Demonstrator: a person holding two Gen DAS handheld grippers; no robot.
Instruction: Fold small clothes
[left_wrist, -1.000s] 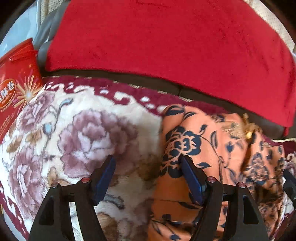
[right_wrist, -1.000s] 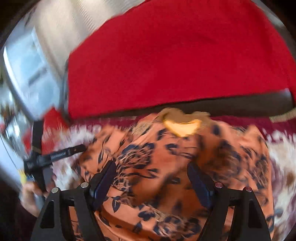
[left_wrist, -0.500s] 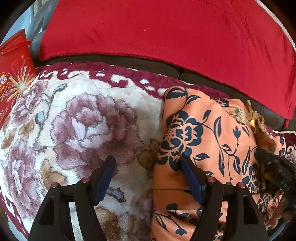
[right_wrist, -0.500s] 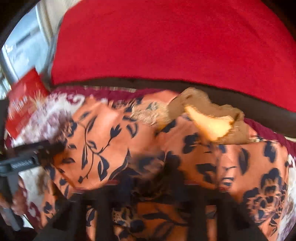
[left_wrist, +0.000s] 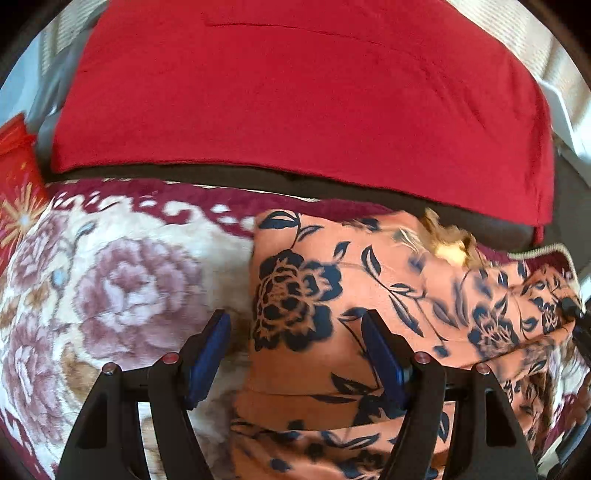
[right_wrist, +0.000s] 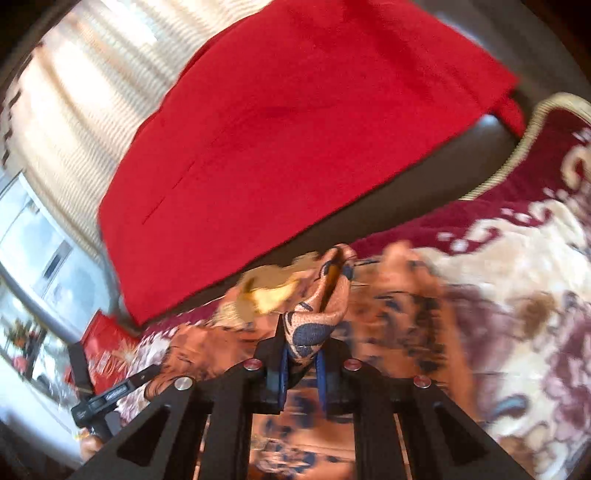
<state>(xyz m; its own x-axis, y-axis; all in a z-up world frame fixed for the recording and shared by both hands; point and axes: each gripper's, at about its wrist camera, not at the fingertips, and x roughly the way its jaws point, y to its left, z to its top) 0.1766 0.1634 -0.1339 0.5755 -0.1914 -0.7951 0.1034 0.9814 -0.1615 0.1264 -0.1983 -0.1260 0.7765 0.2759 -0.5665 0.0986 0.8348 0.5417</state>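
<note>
An orange garment with dark blue flowers (left_wrist: 332, 302) lies on a floral plush blanket (left_wrist: 122, 288), its left part folded flat. My left gripper (left_wrist: 295, 354) is open and hovers over the garment's left edge, one finger over the blanket, the other over the cloth. My right gripper (right_wrist: 303, 354) is shut on a bunched fold of the same garment (right_wrist: 317, 314) and holds it lifted; the cloth below it is motion-blurred. A tan lace collar (right_wrist: 269, 288) shows beside the pinched fold.
A red cloth (left_wrist: 295, 92) covers the dark sofa back behind the blanket. A red box (left_wrist: 18, 177) stands at the left. The blanket's maroon border (right_wrist: 554, 155) lies to the right. The left gripper's body shows in the right wrist view (right_wrist: 107, 398).
My right gripper has shut on a fold of the garment and lifted it, swinging to the right. My left gripper stays open and has moved little.
</note>
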